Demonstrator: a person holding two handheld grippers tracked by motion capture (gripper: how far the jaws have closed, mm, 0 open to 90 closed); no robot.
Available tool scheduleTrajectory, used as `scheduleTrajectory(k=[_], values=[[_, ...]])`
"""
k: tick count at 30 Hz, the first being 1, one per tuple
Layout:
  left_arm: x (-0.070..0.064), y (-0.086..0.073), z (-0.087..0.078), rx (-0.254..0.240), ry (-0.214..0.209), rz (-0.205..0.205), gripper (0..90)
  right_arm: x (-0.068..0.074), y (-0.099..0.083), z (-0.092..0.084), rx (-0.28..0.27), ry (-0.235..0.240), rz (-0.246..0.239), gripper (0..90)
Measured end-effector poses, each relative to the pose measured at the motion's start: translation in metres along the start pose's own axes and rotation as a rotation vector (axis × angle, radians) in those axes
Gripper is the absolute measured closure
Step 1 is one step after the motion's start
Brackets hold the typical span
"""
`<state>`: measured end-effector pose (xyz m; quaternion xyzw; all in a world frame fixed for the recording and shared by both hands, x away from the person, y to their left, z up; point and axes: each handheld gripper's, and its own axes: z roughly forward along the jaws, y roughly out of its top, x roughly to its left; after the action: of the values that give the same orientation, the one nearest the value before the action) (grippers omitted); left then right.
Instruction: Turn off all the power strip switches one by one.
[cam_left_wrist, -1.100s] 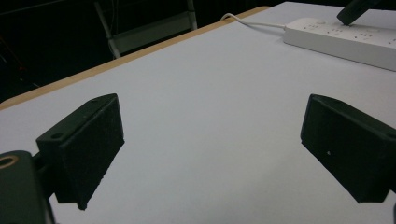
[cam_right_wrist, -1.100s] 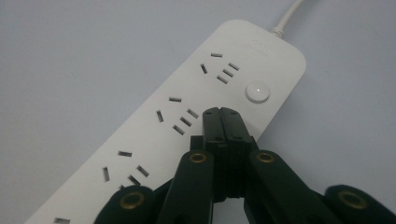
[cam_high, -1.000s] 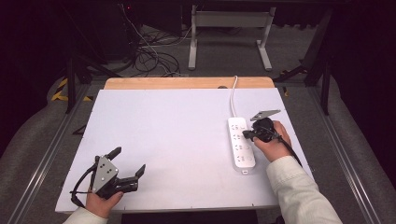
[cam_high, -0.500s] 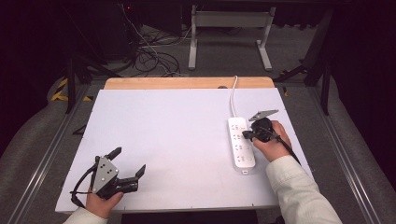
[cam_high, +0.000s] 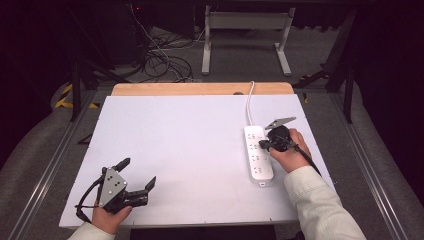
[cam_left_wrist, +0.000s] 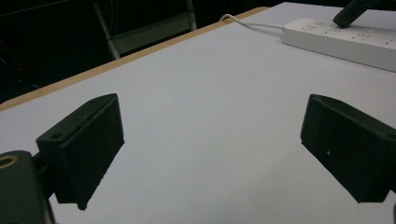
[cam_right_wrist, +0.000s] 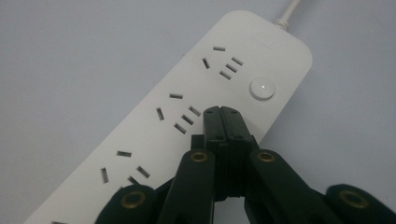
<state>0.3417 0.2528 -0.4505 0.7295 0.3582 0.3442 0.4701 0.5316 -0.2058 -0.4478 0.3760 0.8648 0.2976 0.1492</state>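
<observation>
I read almost no change from the earlier high views: both hands sit where they were, and the power strip (cam_high: 260, 152) lies in the same place on the white table (cam_high: 185, 150), its cord (cam_high: 249, 102) running off the far edge. My right gripper (cam_right_wrist: 221, 111) has its jaws pressed flat together with nothing between them, the joined tip poised just short of the strip's round button (cam_right_wrist: 262, 88) — the small light at the button's centre looks lit, though whether the tip actually touches the strip's face I cannot tell. In the high view that gripper (cam_high: 264, 145) hangs over the strip's middle sockets.

My left gripper (cam_high: 137, 176) rests well away from the strip, near the table's front-left corner, jaws spread wide and empty.

Since nothing has shifted, I judge the poke at the button is not yet made — the closed tip is lined up like a finger, and a short push towards the button is what remains.
</observation>
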Motion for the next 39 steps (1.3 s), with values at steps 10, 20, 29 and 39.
scheduleTrajectory(k=[10,20,29,39], values=[[0.001,0.000,0.001,0.003,0.002,-0.003,6.8,-0.001,0.006,-0.022,-0.161,0.003,0.016,90.0],[0.001,0.000,0.001,0.001,0.004,0.001,6.8,-0.006,0.013,-0.027,-0.156,-0.017,0.016,90.0],[0.000,0.000,0.001,0.003,0.002,-0.004,6.8,-0.012,0.015,-0.016,-0.150,-0.029,0.014,90.0],[0.001,0.000,0.001,0.006,0.001,-0.007,6.8,-0.022,0.015,0.004,-0.119,-0.040,0.033,90.0]])
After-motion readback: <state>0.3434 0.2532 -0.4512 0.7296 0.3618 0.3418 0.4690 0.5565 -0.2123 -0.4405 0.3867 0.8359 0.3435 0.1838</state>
